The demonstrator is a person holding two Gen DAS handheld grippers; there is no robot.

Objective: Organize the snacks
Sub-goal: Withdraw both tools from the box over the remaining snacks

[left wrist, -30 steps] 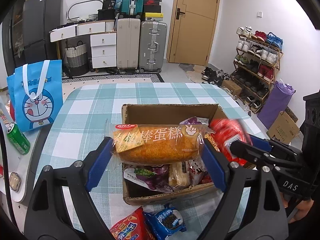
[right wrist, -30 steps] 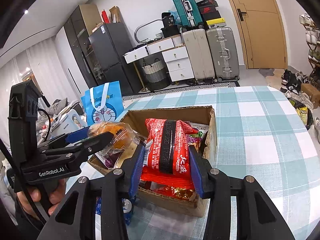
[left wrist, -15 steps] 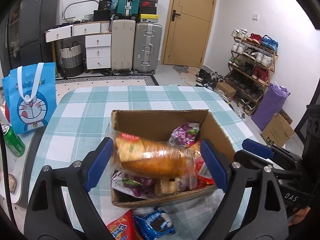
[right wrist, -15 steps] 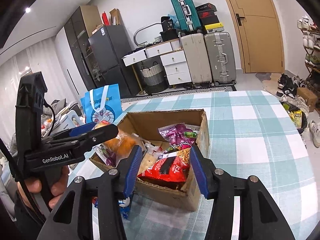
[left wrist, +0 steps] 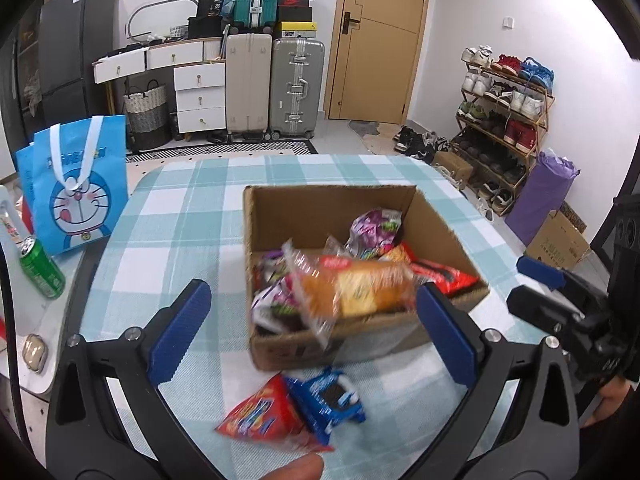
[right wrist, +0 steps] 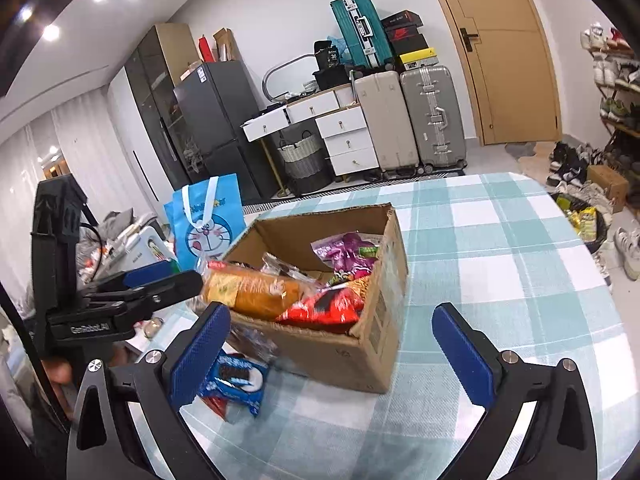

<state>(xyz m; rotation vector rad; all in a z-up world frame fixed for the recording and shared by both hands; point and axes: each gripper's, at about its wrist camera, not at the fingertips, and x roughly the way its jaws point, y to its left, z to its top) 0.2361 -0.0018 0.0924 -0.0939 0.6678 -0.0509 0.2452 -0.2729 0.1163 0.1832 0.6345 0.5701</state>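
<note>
Indoors, teal-checked tablecloth (left wrist: 176,216) under snack box (left wrist: 328,204), suitcases (left wrist: 296,88) behind (both grippers' jaws spread, empty)

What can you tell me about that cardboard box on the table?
The box is plain brown corrugated cardboard, open at the top, its rim a little worn. It stands upright on the checked tablecloth. Snacks fill it: a cake roll in clear wrap lies across the pile, with a red bag and a purple bag beside it. Two more packets, blue and red, lie on the cloth just outside its near wall. Both tongs are open and apart from it.
</note>
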